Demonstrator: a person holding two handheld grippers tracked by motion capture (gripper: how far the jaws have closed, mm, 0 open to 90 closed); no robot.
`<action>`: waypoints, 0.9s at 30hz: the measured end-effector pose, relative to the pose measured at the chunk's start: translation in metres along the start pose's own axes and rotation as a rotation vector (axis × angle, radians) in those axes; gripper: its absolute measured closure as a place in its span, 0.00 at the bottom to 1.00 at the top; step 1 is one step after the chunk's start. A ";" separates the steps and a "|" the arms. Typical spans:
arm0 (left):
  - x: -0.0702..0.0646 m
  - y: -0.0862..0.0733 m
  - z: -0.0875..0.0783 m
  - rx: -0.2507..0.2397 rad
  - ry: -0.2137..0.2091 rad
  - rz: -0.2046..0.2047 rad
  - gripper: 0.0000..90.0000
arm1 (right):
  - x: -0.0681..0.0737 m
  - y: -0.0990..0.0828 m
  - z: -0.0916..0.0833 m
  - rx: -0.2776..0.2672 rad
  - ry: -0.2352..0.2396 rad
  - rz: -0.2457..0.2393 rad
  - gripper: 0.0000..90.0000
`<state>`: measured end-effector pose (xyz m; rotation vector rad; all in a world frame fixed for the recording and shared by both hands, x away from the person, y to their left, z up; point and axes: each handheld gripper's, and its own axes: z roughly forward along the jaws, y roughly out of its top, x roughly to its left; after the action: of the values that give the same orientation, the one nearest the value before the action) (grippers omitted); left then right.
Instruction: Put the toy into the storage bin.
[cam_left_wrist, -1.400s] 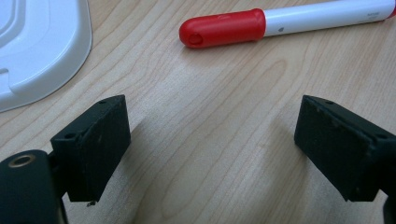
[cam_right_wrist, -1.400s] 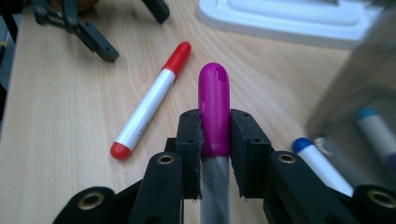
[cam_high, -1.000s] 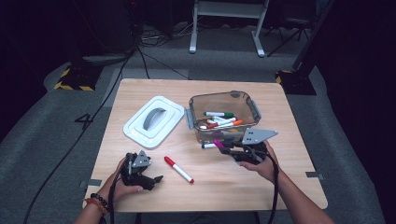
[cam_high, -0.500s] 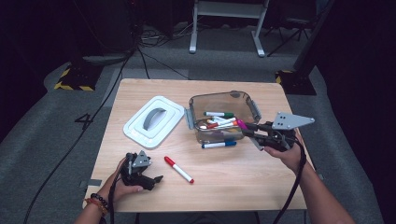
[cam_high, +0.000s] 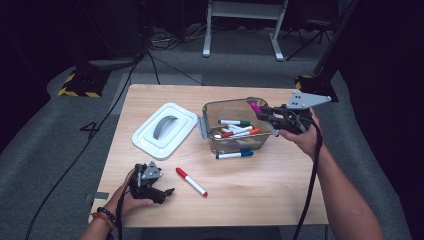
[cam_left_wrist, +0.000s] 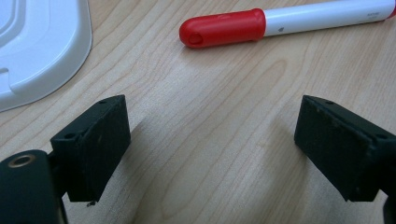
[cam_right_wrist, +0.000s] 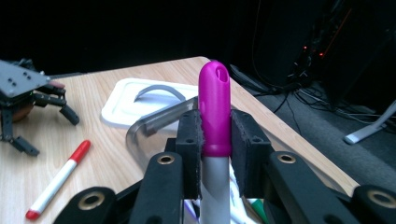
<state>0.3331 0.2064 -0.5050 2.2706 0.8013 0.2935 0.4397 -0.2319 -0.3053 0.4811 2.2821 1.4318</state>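
The right gripper (cam_high: 263, 113) is hovering above the right end of the clear bin (cam_high: 216, 109), its fingers (cam_right_wrist: 189, 140) clamping a purple-capped marker (cam_right_wrist: 214, 107) just below the cap, so the cap is sticking out past the tips. In the right gripper view the marker is standing straight between the two pads, with the bin's rim underneath. Several more markers are lying inside the bin, green (cam_high: 235, 122) and orange (cam_high: 245, 133) among them, and a blue-capped marker (cam_high: 234, 155) is lying on the bench (cam_high: 270, 185) just in front of the bin's near wall.

The left gripper (cam_high: 167, 192) is resting low at the front left of the bench, its fingers (cam_left_wrist: 93, 140) spread wide with nothing but bare wood between them. A red-capped marker (cam_high: 191, 181) is lying on the bench just beyond them, untouched. The white lid (cam_high: 164, 131) is lying flat to the left of the bin, handle up.
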 end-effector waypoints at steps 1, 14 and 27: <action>0.000 0.000 0.000 0.001 0.001 0.000 0.12 | -0.002 0.002 0.003 0.003 -0.006 -0.004 0.83; 0.000 0.000 0.000 0.001 0.001 0.000 0.12 | -0.033 0.002 0.060 0.088 0.021 -0.019 0.83; 0.000 0.000 0.000 0.002 0.000 0.005 0.12 | -0.034 -0.018 0.100 0.286 0.114 -0.103 0.83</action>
<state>0.3329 0.2069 -0.5049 2.2742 0.7964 0.2948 0.5180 -0.1792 -0.3553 0.3658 2.5783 1.1150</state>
